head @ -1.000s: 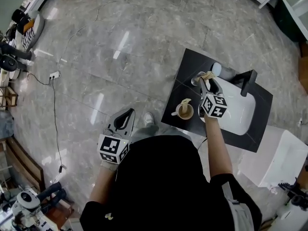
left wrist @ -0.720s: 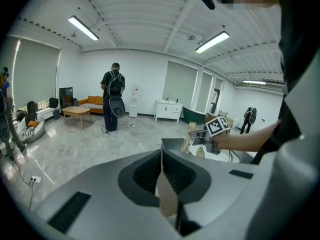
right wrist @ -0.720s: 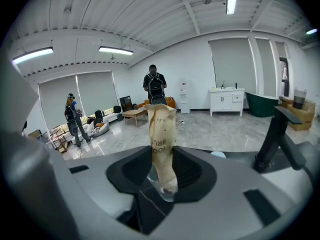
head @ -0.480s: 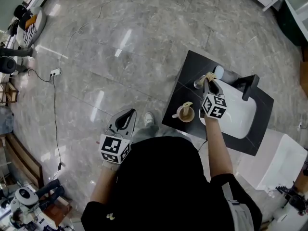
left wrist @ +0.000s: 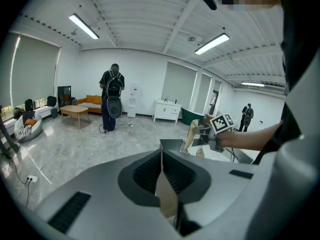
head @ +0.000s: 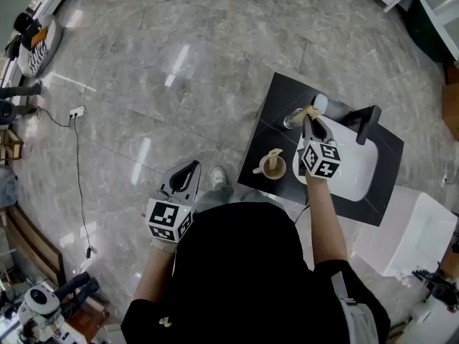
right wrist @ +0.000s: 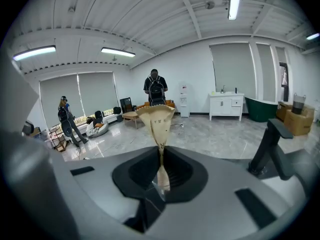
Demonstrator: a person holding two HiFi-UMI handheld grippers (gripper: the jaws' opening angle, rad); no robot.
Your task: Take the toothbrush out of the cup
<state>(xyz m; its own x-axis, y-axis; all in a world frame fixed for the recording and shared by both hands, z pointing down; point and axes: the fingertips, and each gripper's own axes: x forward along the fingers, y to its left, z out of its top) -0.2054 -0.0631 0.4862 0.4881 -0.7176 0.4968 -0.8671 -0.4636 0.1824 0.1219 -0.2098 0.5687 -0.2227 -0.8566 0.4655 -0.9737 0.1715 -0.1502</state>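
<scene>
Grasp step. Your right tool (head: 309, 117) is clamped shut on the paper-wrapped toothbrush (right wrist: 159, 120), which stands in the glass cup (head: 291, 120) near the surface's (head: 274, 102) far edge. Next, lift straight up until it clears the rim. Your left tool (head: 188, 172) is shut and idle.

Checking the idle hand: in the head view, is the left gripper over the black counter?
No, the left gripper hangs over the grey floor, beside the black counter.

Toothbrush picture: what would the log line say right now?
right gripper: shut on toothbrush | left gripper: shut, away from counter
</scene>
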